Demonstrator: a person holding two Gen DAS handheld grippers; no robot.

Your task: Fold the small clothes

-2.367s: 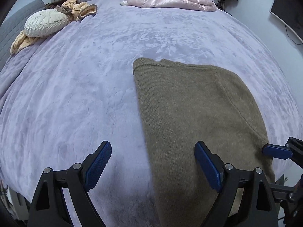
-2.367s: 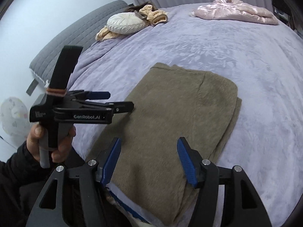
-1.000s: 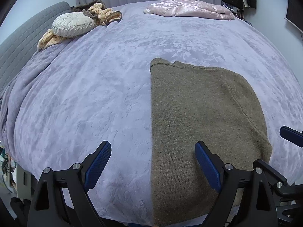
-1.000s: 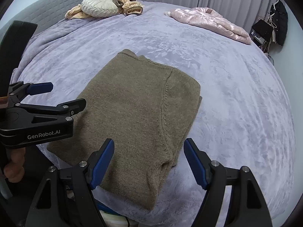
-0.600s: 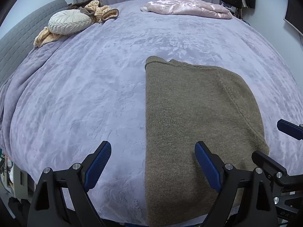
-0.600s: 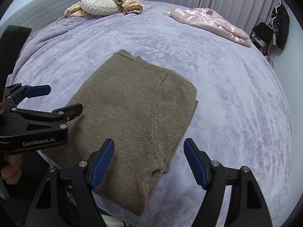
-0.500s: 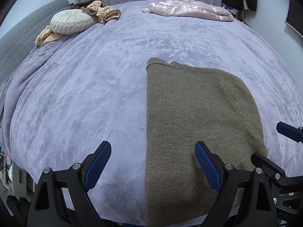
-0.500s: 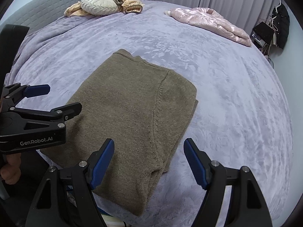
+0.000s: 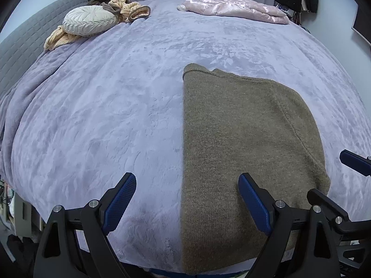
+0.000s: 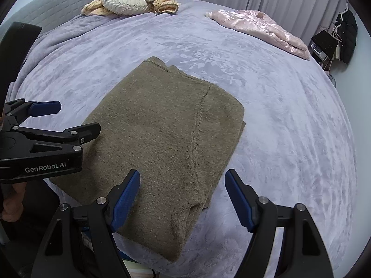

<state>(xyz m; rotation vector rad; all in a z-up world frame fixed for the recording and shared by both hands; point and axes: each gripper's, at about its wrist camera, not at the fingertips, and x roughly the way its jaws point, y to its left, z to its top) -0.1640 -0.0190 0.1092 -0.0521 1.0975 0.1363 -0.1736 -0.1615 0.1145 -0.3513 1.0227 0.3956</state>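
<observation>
Left wrist view: one folded olive-brown knitted sweater (image 9: 243, 139) is seen lying flat at the near edge of one lavender plush bedspread (image 9: 104, 104), with one round cream pleated cushion (image 9: 89, 20) and one pink satin quilted jacket (image 9: 234, 5) far behind. The left gripper (image 9: 186, 199) is held wide with nothing gripped, one blue pad over the sweater, the other over bare spread; little is changed from half a second before. Right wrist view: the right gripper (image 10: 183, 197) is likewise spread wide and empty above the sweater's near corner. Only here are a seam down the sweater and the person's fingers (image 10: 11, 206) at the lower left shown.
</observation>
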